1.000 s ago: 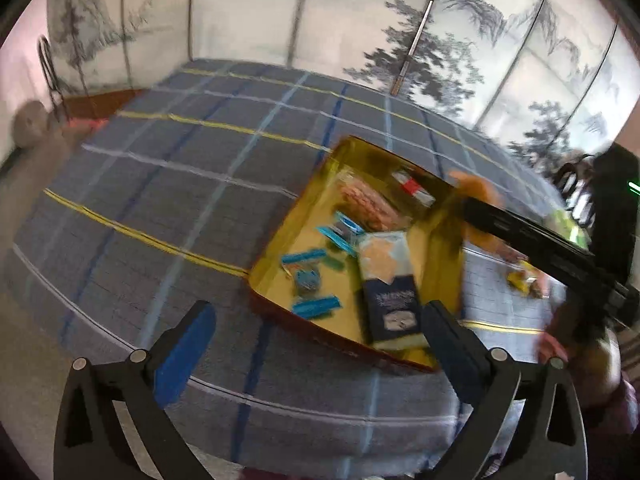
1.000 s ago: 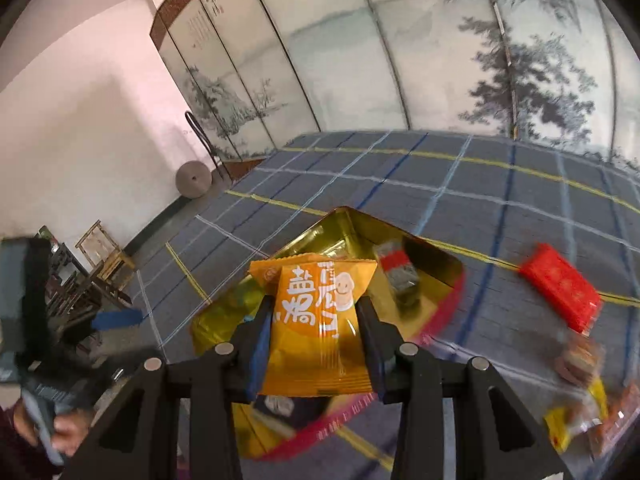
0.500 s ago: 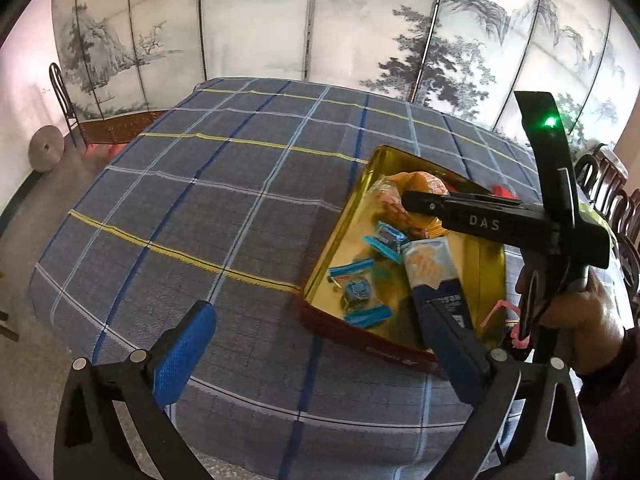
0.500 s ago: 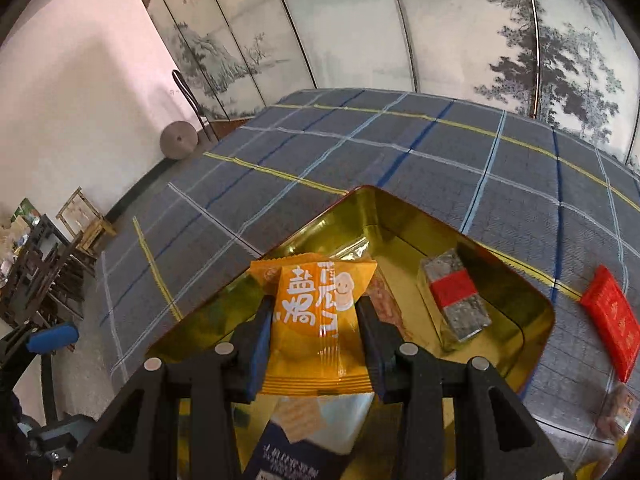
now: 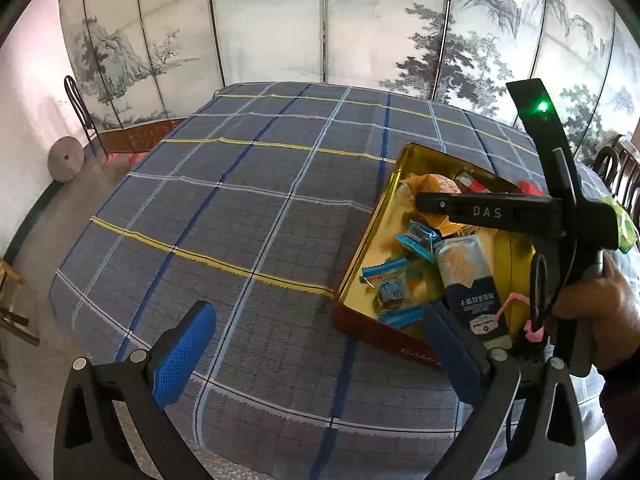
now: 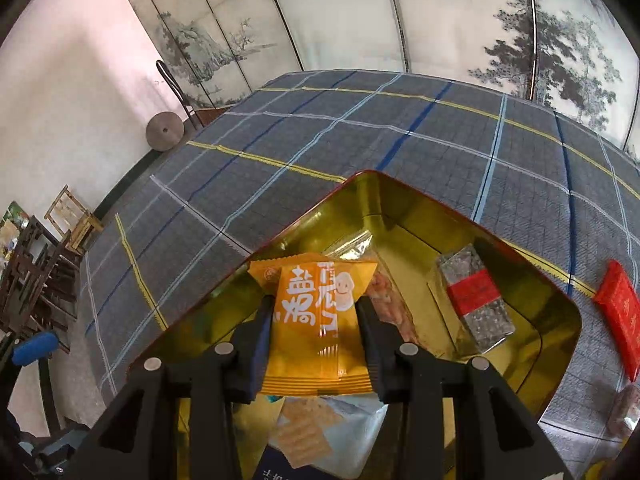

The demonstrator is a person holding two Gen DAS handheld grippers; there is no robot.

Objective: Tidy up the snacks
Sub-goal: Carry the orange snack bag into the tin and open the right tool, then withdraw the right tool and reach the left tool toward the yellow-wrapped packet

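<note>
Right tool [image 6: 316,332] is clamped on orange snack pack [image 6: 316,320], hanging over gold tin [image 6: 560,312] at frame center, prob to drop it in w/ the others. Left tool [image 5: 320,356] wide, empty.

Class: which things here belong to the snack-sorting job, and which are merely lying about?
Job: orange snack packet in right claw; gold tin; red packet on cloth.
Lying about: folding screen; round stone disc; chair.

Glossy gold metal tin [image 6: 404,216] rests on matt woven checked cloth [image 5: 248,216].
</note>
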